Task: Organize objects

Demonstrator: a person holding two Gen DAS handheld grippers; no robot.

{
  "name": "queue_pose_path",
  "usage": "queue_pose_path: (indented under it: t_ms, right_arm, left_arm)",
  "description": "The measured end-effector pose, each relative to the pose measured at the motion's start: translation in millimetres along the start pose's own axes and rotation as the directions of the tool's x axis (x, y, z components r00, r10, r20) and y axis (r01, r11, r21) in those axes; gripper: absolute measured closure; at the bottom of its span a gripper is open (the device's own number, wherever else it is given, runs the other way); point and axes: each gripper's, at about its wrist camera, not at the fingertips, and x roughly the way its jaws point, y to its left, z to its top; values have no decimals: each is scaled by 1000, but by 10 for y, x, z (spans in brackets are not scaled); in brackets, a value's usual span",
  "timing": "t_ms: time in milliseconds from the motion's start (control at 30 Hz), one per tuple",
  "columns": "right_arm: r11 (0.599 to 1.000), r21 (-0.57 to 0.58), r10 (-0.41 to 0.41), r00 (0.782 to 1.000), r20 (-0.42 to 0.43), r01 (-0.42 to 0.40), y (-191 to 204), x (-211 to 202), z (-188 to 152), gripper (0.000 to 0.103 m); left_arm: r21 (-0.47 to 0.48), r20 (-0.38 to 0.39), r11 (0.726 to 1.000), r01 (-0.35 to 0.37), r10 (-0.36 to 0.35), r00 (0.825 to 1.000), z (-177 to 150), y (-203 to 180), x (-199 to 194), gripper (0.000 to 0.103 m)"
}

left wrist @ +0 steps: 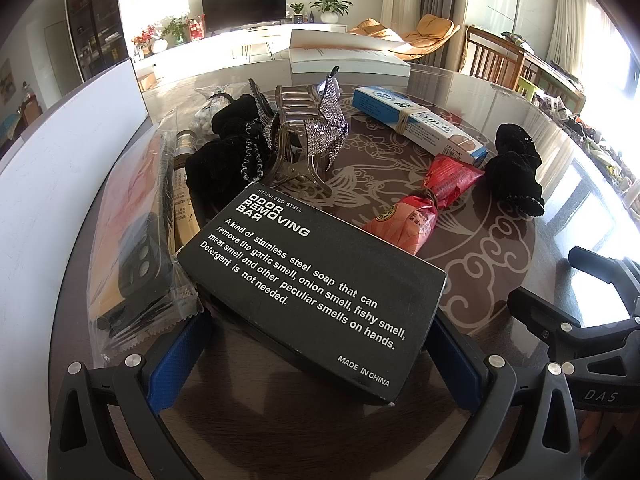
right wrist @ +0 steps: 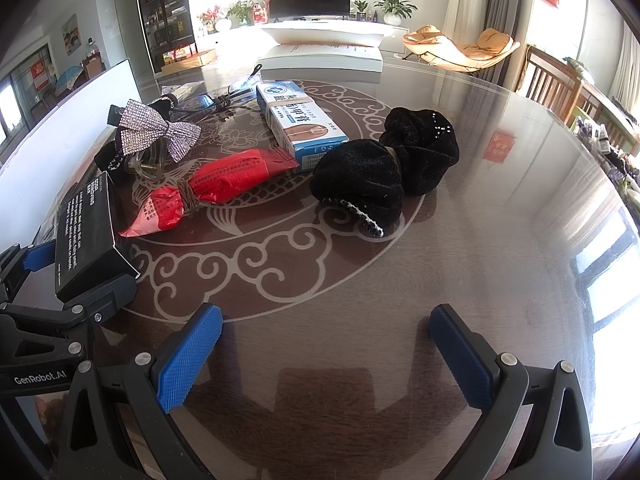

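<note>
My left gripper (left wrist: 316, 344) is shut on a black odor-removing-bar box (left wrist: 312, 280), held between its blue pads just above the table; the box also shows in the right wrist view (right wrist: 86, 236). Beyond it lie a rhinestone bow hair claw (left wrist: 308, 132), a red snack packet (left wrist: 424, 204), a blue-and-white medicine box (left wrist: 416, 120) and a black velvet scrunchie (left wrist: 516, 168). My right gripper (right wrist: 324, 340) is open and empty over bare table, in front of the scrunchie (right wrist: 388, 172), the red packet (right wrist: 216, 188) and the medicine box (right wrist: 300, 124).
A clear bag with a comb and tube (left wrist: 140, 232) lies at the left beside a white board (left wrist: 52, 184). A second black scrunchie (left wrist: 228, 160) sits by the claw. An open white box (right wrist: 324, 52) stands at the table's far edge. Chairs (right wrist: 560, 84) stand at the right.
</note>
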Motion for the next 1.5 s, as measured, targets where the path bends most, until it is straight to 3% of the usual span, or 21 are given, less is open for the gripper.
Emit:
queue_pose_path:
  t_ms: [100, 167, 200, 333, 433, 500, 533, 567, 667, 700, 733, 800, 833, 900, 1033, 1133, 1200, 1267, 1400, 1433, 1500]
  right_arm:
    - [1000, -15, 18, 1000, 0, -18, 12, -15, -19, 0]
    - [996, -9, 83, 997, -4, -83, -55, -57, -16, 0]
    - [995, 19, 102, 995, 7, -102, -136, -94, 4, 0]
    - [971, 231, 54, 996, 68, -68, -612, -150, 352, 1]
    - [927, 363, 99, 995, 15, -98, -834, 104, 727, 15]
    - [906, 411, 127, 991, -27, -105, -878, 298, 925, 29]
    - [899, 426, 127, 991, -30, -102, -882, 358, 982, 30]
    - [900, 425, 124, 992, -31, -99, -868, 409, 1017, 33]
    - [939, 328, 126, 990, -60, -99, -694, 528, 1014, 63]
    - [952, 288, 121, 992, -47, -102, -635, 483, 963, 65]
    - [960, 258, 127, 991, -41, -112, -600, 429, 887, 65]
    - [968, 203, 159, 987, -35, -149, -507, 297, 689, 66]
    - [973, 169, 166, 986, -33, -158, -439, 212, 568, 66]
    - [981, 96, 170, 985, -22, -167, -312, 27, 307, 66]
    - [986, 33, 162, 987, 16, -162, -148, -221, -65, 66]
    - [987, 25, 155, 987, 43, -157, -110, -294, -180, 66]
    - [987, 29, 155, 986, 58, -157, -131, -337, -237, 66]
    - [986, 34, 161, 985, 67, -164, -164, -370, -270, 66]
    - [986, 16, 165, 984, 70, -166, -190, -460, -328, 66]
    - [986, 7, 163, 984, 68, -164, -195, -480, -348, 66]
    - [986, -3, 164, 985, 59, -164, -203, -516, -383, 66]
  left_arm:
    - [2, -3, 1000, 0, 0, 1000, 0, 2, 0, 0]
    - [31, -48, 999, 22, -20, 999, -50, 13, -55, 0]
    - [49, -65, 998, 34, -31, 997, -123, 31, -114, 0]
    - [71, -54, 996, 51, -48, 997, -561, 146, -428, 0]
    - [68, -20, 997, 27, -26, 999, -663, 188, -461, 0]
    - [58, -15, 997, 44, -43, 999, -751, 178, -503, 0]
    - [58, -21, 997, 51, -50, 999, -781, 187, -525, 0]
    - [55, -41, 996, 64, -62, 997, -808, 212, -569, 0]
    - [80, -56, 996, 48, -44, 997, -835, 236, -608, 0]
    - [107, -45, 994, -6, 10, 999, -796, 224, -595, 0]
    - [79, -47, 997, 9, -6, 999, -786, 252, -621, 0]
    - [-43, -25, 990, 134, -135, 990, -746, 344, -678, 0]
    - [-115, 0, 972, 204, -206, 979, -709, 387, -695, 0]
    - [-220, 31, 945, 241, -240, 970, -551, 399, -671, 0]
    - [-302, 48, 940, 158, -151, 987, -124, 175, -508, 0]
    - [-341, 20, 940, 31, -25, 999, 139, 25, -308, 0]
    - [-339, -18, 937, -79, 78, 997, 223, -23, -172, 0]
    - [-327, -58, 937, -125, 112, 992, 227, 32, -13, 0]
    - [-326, 5, 945, 35, -35, 999, -36, 321, -88, 6]
    - [-306, 14, 950, 57, -55, 998, -109, 390, -146, 11]
    - [-275, 10, 959, 74, -74, 997, -267, 531, -270, 12]
